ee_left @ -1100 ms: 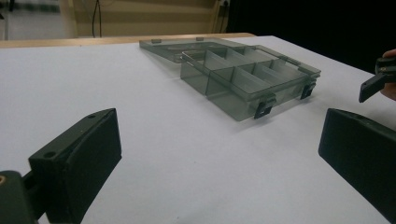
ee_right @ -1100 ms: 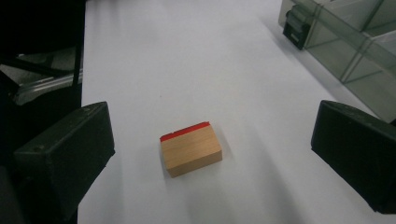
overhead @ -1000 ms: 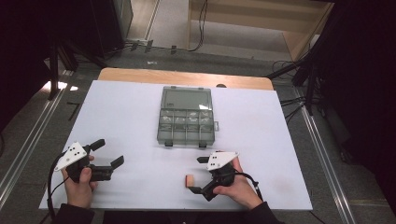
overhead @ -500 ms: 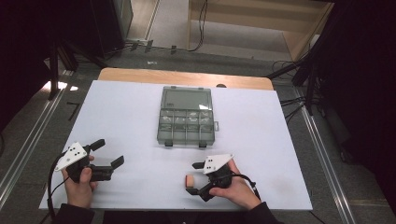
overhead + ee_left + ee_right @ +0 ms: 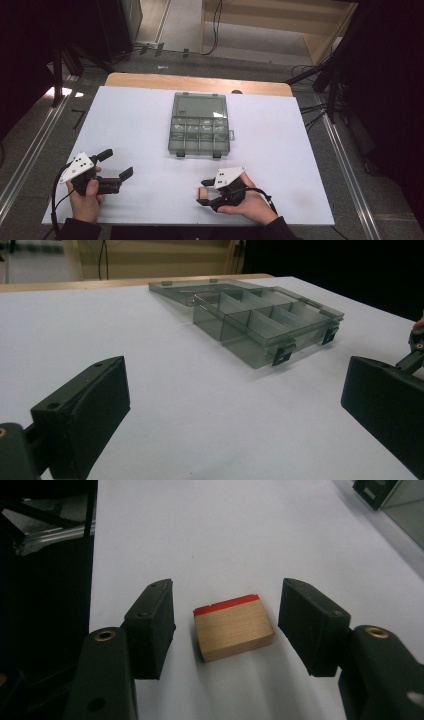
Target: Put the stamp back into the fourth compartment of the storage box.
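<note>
Two grippers low over the table (image 5: pixel 125 115), near my edge. My R gripper (image 5: pixel 225 615) has just been closing; jaws now abt half apart w/ the block (image 5: pixel 233 627) between them, pads not touching it, a gap each side. Block lies flat on the table, wood w/ red far edge; in high view it sits at R gripper (image 5: pixel 207 192) tips. L gripper (image 5: pixel 235 405) wide apart, holds nothing, aimed twd the box (image 5: pixel 200 131) at mid-table, lid open.
</note>
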Demonstrator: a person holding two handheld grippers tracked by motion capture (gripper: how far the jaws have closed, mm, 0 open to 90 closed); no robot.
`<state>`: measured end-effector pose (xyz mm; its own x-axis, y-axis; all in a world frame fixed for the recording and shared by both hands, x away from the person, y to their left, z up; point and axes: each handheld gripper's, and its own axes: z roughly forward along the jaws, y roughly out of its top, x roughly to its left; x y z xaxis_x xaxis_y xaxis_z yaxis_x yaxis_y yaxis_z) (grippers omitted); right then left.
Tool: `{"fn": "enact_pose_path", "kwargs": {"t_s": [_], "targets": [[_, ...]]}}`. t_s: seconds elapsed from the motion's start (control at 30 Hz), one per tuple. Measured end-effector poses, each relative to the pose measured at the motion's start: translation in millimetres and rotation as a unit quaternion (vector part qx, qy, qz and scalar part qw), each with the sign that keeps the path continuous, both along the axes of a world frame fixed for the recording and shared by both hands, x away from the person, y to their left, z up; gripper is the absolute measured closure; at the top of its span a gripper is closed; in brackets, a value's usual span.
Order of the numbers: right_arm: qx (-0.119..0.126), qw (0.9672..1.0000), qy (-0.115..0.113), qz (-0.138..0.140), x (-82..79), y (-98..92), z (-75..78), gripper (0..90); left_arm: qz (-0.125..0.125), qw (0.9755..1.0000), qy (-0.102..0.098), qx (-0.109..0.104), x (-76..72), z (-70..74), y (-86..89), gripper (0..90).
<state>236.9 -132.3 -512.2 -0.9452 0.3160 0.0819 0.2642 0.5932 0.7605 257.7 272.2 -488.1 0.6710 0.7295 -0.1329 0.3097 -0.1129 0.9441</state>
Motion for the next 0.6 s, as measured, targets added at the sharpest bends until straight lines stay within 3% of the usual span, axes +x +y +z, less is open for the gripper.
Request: {"fn": "enact_pose_path", "kwargs": {"t_s": [0.3,0.6], "targets": [[-0.013,0.9999,0.003,-0.003,1.6,2.6,-1.8,41.7,-0.002,1.0,-0.001,0.005,-0.3,0.0,-1.0,0.0],[-0.036,0.9993,-0.009,0.001,-0.2,6.0,-3.8,46.2,-0.002,1.0,-0.003,0.006,-0.7,0.3,-1.7,0.0]]}}
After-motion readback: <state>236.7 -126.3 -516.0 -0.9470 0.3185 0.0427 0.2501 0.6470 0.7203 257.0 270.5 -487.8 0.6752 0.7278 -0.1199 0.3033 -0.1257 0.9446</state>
